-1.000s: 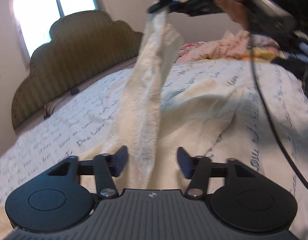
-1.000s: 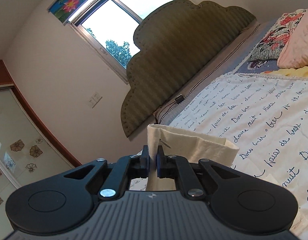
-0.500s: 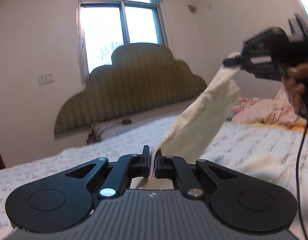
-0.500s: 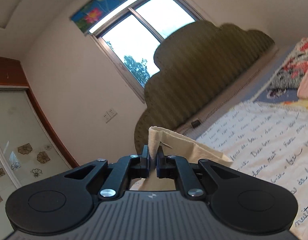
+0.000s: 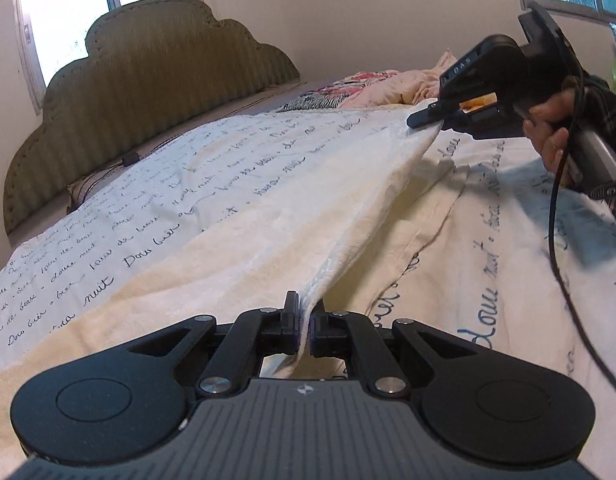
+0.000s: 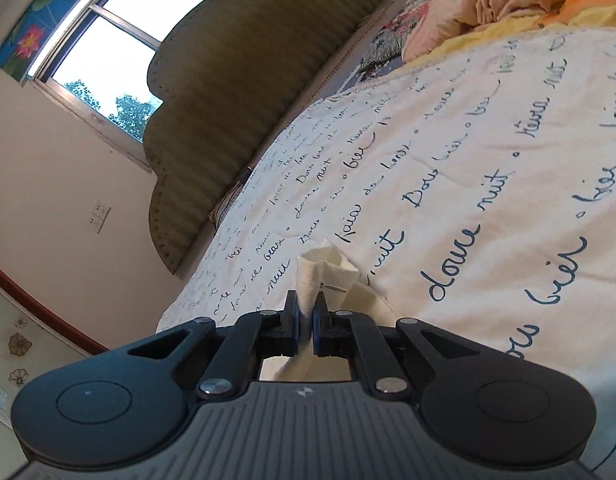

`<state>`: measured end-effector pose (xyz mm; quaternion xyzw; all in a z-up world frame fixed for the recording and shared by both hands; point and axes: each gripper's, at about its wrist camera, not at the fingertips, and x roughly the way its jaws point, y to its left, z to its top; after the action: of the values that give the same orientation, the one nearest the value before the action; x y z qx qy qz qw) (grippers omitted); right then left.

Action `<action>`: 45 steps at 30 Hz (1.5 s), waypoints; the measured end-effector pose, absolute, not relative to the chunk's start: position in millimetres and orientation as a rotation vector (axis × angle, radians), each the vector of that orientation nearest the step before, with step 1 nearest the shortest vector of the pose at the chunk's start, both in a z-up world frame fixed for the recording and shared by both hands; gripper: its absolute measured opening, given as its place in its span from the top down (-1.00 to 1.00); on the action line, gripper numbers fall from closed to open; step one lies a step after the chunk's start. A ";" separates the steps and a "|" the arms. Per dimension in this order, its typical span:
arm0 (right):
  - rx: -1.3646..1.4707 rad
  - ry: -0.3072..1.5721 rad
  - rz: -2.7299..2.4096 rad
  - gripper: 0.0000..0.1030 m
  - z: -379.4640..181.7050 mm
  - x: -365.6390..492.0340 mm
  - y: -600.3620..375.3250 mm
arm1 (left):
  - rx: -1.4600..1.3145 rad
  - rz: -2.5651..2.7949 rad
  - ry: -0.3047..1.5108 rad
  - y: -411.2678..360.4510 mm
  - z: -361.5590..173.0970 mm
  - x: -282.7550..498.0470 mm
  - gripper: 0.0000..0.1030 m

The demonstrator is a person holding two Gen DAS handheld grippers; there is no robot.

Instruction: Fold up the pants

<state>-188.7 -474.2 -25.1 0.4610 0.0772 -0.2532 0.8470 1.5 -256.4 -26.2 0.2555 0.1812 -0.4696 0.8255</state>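
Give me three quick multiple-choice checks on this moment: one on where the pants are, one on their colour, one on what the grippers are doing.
1. Where do the pants lie?
A. on a bed covered by a sheet with blue handwriting
B. on a wooden floor
C. on a chair

2. What colour are the pants?
A. dark blue
B. cream
C. red

3. What is the state of the left gripper and the right gripper?
A. both open above the cloth
B. only the left one is shut on cloth
C. each is shut on an edge of the pants

Answers:
1 A, the cloth spreads over the script-printed sheet in front of the headboard.
2 B, the fabric is pale cream in both views.
3 C, each wrist view shows cream cloth pinched between closed fingers.
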 end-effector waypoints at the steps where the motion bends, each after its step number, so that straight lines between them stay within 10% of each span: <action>1: 0.951 0.162 -0.536 0.88 -22.9 -190.4 -471.0 | 0.552 -1.001 0.374 -255.1 -25.0 -1.3 0.86; 12: 0.924 0.269 -0.624 0.86 -47.7 -199.6 -462.6 | 0.641 -1.045 0.386 -255.8 -40.4 -16.5 0.85; 25: 0.520 0.233 -0.834 0.65 21.2 -195.4 -433.1 | 0.428 -1.002 0.410 -211.7 7.0 5.1 -0.58; 35: 0.185 0.751 -0.446 0.51 -12.3 -26.6 -408.8 | 0.374 -0.761 0.737 -205.8 -17.2 131.2 -0.50; 45: 0.154 0.653 -0.479 0.50 9.0 -40.2 -398.5 | 0.282 -0.722 0.657 -186.6 -5.6 132.5 -0.50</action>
<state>-40.2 -398.5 9.0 0.0750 0.3174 -0.2327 0.9163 132.5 -186.6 -5.6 0.1351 0.3146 -0.3457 0.8736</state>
